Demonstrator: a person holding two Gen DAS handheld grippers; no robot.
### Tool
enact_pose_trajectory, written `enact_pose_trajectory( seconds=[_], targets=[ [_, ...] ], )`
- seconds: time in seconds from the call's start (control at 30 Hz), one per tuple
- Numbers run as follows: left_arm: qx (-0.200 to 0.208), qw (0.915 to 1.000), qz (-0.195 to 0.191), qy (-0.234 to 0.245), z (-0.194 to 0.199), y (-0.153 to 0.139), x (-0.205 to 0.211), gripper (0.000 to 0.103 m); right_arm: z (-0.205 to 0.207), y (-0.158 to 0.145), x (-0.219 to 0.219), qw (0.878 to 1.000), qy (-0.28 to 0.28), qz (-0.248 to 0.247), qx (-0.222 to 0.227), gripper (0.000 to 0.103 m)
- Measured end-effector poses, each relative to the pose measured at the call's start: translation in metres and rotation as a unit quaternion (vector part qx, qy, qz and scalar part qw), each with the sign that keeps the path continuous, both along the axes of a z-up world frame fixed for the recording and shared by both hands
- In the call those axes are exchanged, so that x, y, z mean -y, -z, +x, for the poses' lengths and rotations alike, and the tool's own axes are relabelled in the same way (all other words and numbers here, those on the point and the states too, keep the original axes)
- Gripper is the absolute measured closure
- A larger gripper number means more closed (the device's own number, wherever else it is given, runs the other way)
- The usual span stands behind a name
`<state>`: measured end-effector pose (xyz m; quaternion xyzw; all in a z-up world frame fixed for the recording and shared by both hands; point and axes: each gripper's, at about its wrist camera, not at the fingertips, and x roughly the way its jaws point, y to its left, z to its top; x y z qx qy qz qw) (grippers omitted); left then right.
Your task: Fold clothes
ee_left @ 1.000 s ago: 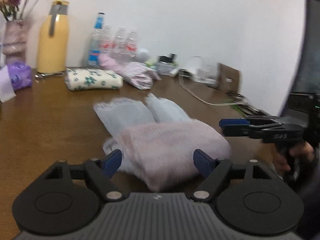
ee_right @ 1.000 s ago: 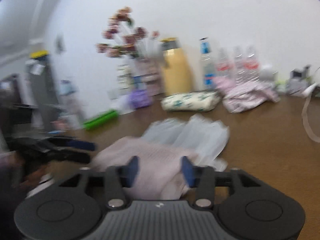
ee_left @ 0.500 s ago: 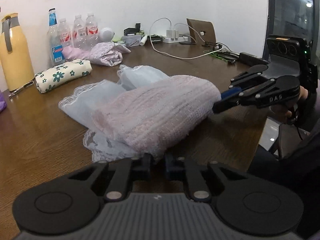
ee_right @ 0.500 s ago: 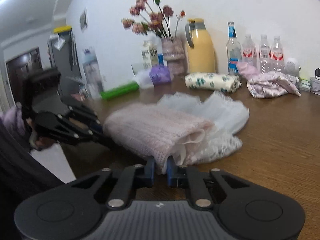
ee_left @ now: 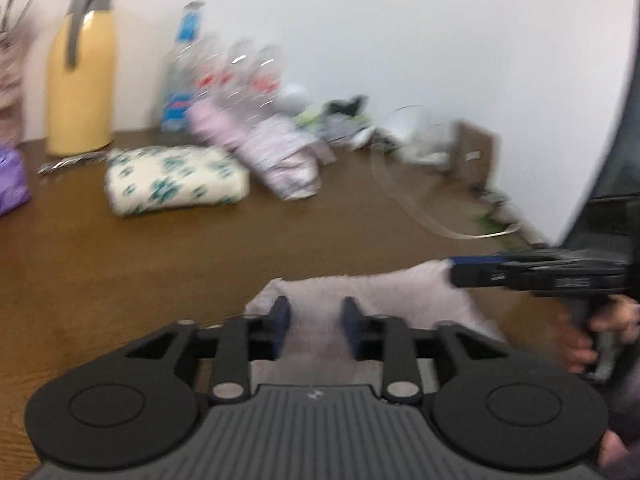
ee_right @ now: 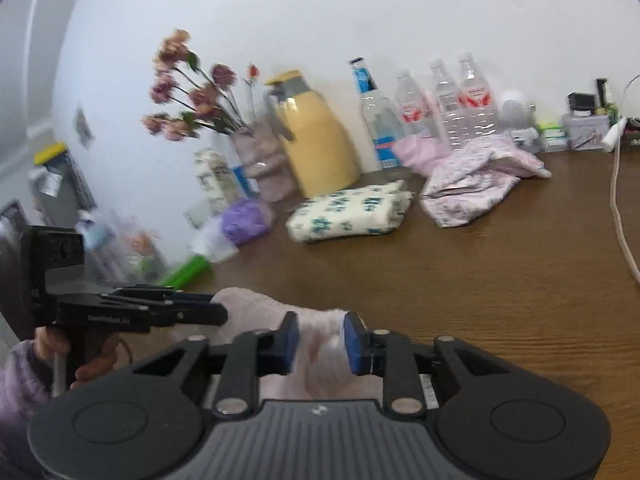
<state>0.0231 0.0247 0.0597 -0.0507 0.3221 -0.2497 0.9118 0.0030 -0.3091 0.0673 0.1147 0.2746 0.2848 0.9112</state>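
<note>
At the near edge of the worktop [ee_right: 500,264] lies the pink garment [ee_left: 372,292], a soft folded bundle, with both tools over it. From the left wrist view, the left tool [ee_left: 314,326] has its fingers spread, one blue pad [ee_left: 282,320] on each side of the fabric with gaps visible; whether the pads touch the cloth cannot be told through the blur. The right tool [ee_left: 464,270] enters that view from the right, its tips at the garment's far right corner. From the right wrist view, the right tool [ee_right: 320,342] also stands spread, pink fabric showing between its pads without being pinched. The left tool [ee_right: 216,314] appears there at the left, tips at the garment's left end, gripped by a hand [ee_right: 94,368]. Farther back on the worktop, well apart from the garment, lie a floral bundle [ee_right: 352,212] and, just to its right, a crumpled pink cloth [ee_right: 476,178]. Along the wall stand a yellow flask [ee_right: 316,140], clear bottles [ee_right: 444,108] and a vase of flowers [ee_right: 256,160]. A white cable [ee_right: 620,216] runs along the right side.
</note>
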Motion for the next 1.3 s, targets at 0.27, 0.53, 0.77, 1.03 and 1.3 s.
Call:
enact_pose_trajectory(
  seconds=[0.27,0.53,0.77,1.03,1.3],
  targets=[
    [-0.099,0.9888,-0.082,-0.076,0.030,0.017,-0.043,0.018,0.000,0.024,0.018,0.995,0.069,0.023,-0.063,0.036],
    [-0.115,0.9852,-0.091,-0.090,0.021,0.036,-0.031,0.028,-0.008,0.039,0.023,0.985,0.118,0.083,-0.099,0.033],
    [-0.136,0.9815,-0.103,-0.087,0.028,0.039,-0.027,0.050,-0.015,0.043,-0.024,0.986,0.124,0.052,-0.095,0.023],
    [-0.118,0.9775,-0.131,-0.116,-0.002,0.039,-0.016,0.056,-0.025,0.040,-0.030,0.988,0.131,0.055,-0.067,0.028],
    [-0.113,0.9803,-0.105,-0.123,-0.007,0.043,-0.008,0.033,-0.020,0.053,-0.018,0.982,0.160,0.038,-0.092,0.029]
  ],
)
